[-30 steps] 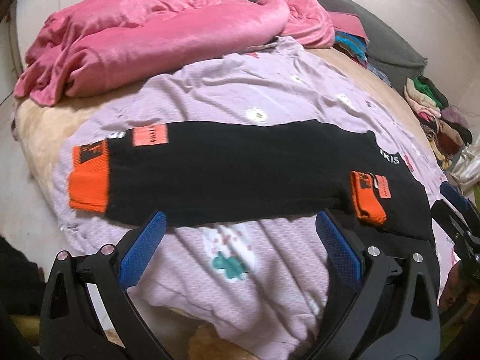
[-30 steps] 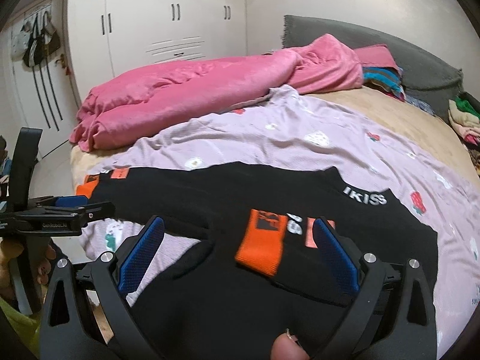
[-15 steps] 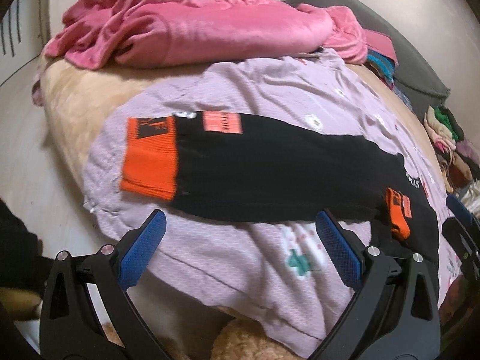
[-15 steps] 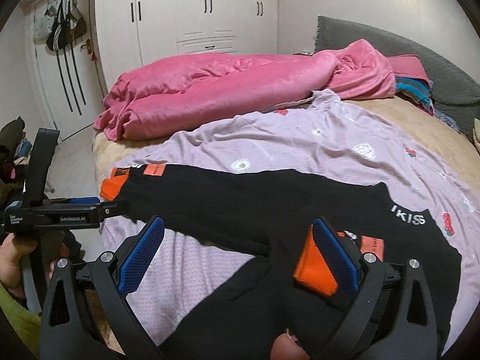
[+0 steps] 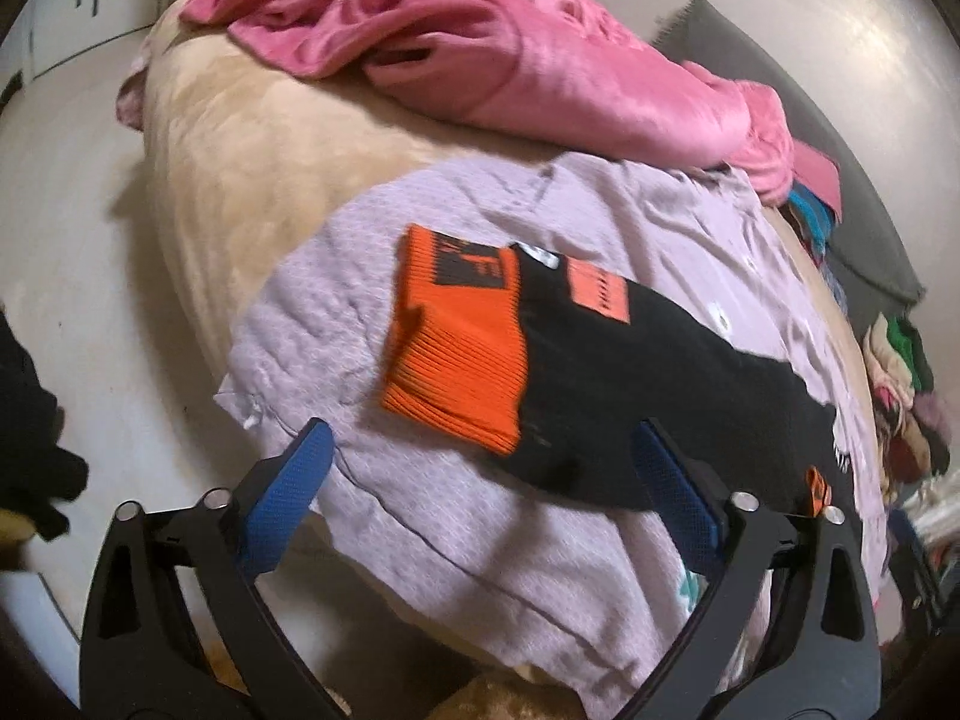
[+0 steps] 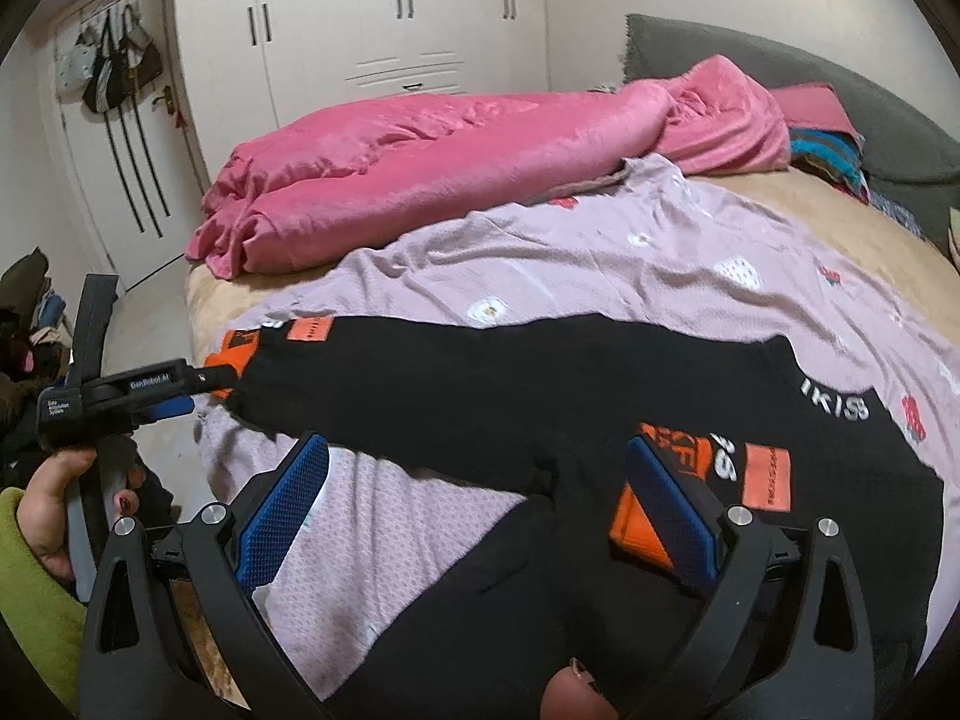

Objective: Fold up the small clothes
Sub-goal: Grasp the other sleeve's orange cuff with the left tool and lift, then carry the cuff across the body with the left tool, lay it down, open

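the left tool [image 5: 480, 468] is closing its jaws, nothing between them, just short of the orange cuff [image 5: 456, 354] of the black trousers [image 6: 510, 396]. the right tool [image 6: 474, 480] is released, hovering over the other, folded-in cuff [image 6: 636, 516]. the trousers lie flat on a lilac sheet [image 6: 600, 264] on the bed [image 5: 240, 180].

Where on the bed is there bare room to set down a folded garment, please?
The lilac sheet lies bare between the pink blanket and the black trousers. The beige bedcover is also free below the grey headboard. It is crowded near the clothes pile at the bed's edge.
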The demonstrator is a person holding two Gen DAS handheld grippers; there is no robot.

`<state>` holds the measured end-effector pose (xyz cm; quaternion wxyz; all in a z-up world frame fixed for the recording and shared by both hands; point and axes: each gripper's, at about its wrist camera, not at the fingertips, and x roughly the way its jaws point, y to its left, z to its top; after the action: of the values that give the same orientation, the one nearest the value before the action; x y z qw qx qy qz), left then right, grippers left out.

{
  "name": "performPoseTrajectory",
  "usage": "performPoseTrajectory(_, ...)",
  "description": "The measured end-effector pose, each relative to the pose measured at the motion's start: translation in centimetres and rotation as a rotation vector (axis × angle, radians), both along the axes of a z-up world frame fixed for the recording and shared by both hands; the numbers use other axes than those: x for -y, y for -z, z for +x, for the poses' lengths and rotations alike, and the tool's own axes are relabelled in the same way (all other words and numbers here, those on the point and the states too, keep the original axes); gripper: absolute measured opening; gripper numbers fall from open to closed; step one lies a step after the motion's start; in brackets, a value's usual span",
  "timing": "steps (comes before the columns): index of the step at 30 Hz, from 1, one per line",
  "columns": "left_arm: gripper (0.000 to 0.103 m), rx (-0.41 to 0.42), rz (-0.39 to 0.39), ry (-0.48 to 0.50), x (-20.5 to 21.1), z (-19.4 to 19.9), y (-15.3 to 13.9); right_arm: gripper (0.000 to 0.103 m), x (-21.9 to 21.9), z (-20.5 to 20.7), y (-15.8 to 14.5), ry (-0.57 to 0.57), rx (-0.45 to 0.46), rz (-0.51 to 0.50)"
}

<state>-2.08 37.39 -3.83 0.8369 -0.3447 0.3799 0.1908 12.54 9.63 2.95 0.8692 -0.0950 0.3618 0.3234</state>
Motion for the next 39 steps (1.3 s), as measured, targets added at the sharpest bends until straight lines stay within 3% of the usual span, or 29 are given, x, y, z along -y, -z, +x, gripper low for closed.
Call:
performPoseTrajectory(3, 0.057, 0.016, -0.021, -0.024, -0.6, 0.2, 0.3, 0.099, 1.0, 0.2, 0.6, 0.028, -0.021, 0.004)
performPoseTrajectory(7, 0.044, 0.016, -0.013, -0.049, -1.1, 1.0, 0.5, 0.099, 2.4, 0.4, 0.9, 0.062, -0.038, 0.013)
performPoseTrajectory(8, 0.033, 0.014, -0.003, -0.057, -1.3, 1.1, 0.5, 0.099, 2.9, 0.5, 0.9, 0.072, -0.042, 0.017)
performPoseTrajectory(9, 0.013, 0.019, 0.004, -0.062, -1.4, 1.1, 0.2, 0.099, 3.2, 0.6, 0.9, 0.078, -0.044, 0.019)
performPoseTrajectory(10, 0.008, 0.039, 0.001, -0.058, -1.4, 1.1, -0.1, 0.099, 3.6, 0.6, 0.9, 0.086, -0.045, 0.023)
performPoseTrajectory(24, 0.005, 0.269, 0.099, 0.085, 3.1, 2.1, -10.3, 0.099, 9.2, 0.8, -1.0, 0.191, -0.021, 0.109)
performPoseTrajectory(39, 0.005, 0.365, 0.166, 0.293, 11.9, 6.9, -16.6, 0.099, 18.4, 0.4, -2.3, 0.362, 0.004, 0.206)
